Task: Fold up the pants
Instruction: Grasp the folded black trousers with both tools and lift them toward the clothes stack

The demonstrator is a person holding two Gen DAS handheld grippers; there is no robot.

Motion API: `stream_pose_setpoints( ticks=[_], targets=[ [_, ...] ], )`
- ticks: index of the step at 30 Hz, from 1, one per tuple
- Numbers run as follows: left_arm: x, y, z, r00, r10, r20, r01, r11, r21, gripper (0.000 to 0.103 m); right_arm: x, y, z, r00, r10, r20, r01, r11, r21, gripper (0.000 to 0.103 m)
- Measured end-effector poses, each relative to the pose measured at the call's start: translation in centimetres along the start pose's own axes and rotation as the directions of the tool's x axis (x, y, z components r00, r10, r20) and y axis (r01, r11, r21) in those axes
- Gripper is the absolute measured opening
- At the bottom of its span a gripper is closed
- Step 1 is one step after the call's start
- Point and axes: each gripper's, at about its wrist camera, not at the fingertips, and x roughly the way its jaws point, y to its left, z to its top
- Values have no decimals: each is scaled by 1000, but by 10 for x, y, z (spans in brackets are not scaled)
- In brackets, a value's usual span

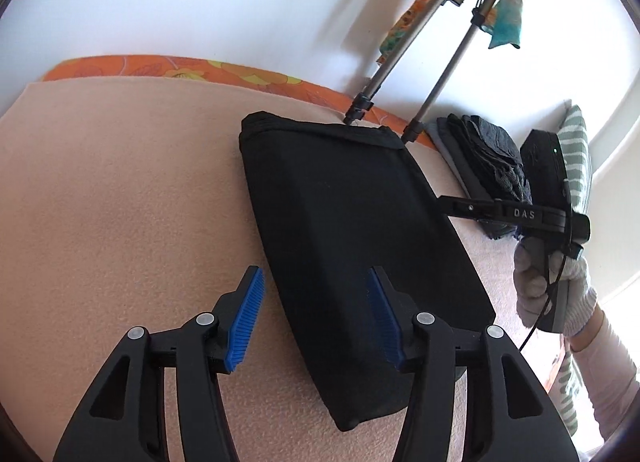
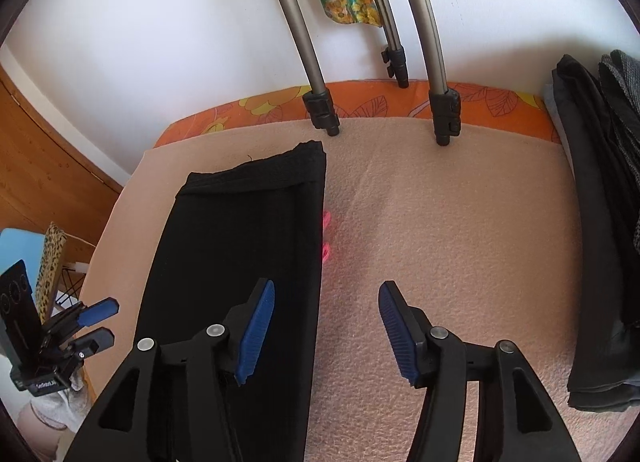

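The black pants [image 1: 352, 246] lie flat on the peach blanket [image 1: 120, 201] as a long, narrow strip, waistband toward the far edge near the tripod legs [image 1: 384, 93] — a shape that suggests the legs are already laid one over the other, with a crosswise fold probably next. The left gripper [image 1: 316, 318] hovers over the near end of the strip with its jaws wide and empty, one blue pad off the cloth's left edge and the other above the fabric, likely placed to take that end. The right gripper [image 2: 326, 334] is likewise spread wide and holds nothing; it straddles the strip's right edge, one pad over the cloth and one over bare blanket. The left wrist view alone shows the gloved right hand [image 1: 552, 294] on its handle, and a striped cushion [image 1: 576, 153] beyond a stack of folded dark clothes [image 1: 484, 157]. The right wrist view alone shows small pink marks [image 2: 326, 236] just beside the pants' edge — what they are I cannot tell — and a wooden panel [image 2: 44, 157] off to the left.
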Motion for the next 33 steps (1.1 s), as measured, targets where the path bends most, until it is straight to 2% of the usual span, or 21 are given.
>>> stream_pose_setpoints(
  ticks=[4, 9, 16, 18, 20, 21, 22, 24, 26, 27, 31, 33],
  targets=[
    [14, 17, 12, 999, -37, -26, 35, 995, -94, 53, 4, -8, -17, 997, 80, -14, -79, 996, 28, 58],
    [32, 22, 23, 997, -64, -51, 57, 990, -129, 53, 21, -8, -25, 992, 116, -43, -114, 992, 50, 60],
    [57, 21, 26, 992, -102, -70, 91, 985, -147, 53, 30, -7, -21, 974, 227, -23, -225, 973, 47, 60],
    [58, 22, 27, 992, -120, -44, 112, 982, -156, 53, 34, -4, -21, 967, 253, -23, -252, 967, 36, 57],
    [61, 22, 28, 990, -137, -32, 130, 979, -156, 53, 39, 0, -22, 960, 280, -32, -279, 960, 28, 48],
    [62, 22, 28, 989, -143, -21, 138, 978, -156, 53, 41, 3, -21, 959, 282, -23, -281, 959, 24, 48],
    [63, 22, 27, 989, -148, -11, 145, 977, -154, 50, 43, 5, -21, 958, 284, -22, -284, 959, 22, 48],
    [63, 22, 26, 990, -143, 9, 143, 976, -164, 48, 46, 6, -20, 955, 298, -13, -297, 954, 43, 35],
    [64, 21, 25, 992, -123, 18, 124, 977, -172, 35, 51, 7, -22, 948, 317, -5, -316, 946, 75, 26],
    [63, 21, 25, 993, -116, 23, 118, 977, -175, 32, 52, 8, -24, 948, 317, 4, -316, 945, 81, 22],
    [55, 12, 26, 995, -95, 43, 100, 986, -131, 16, 45, 21, -27, 959, 281, 30, -282, 958, 55, 14],
    [48, 4, 27, 995, -87, 55, 92, 991, -101, 12, 39, 29, -26, 963, 267, 44, -268, 963, 38, 11]
  ],
)
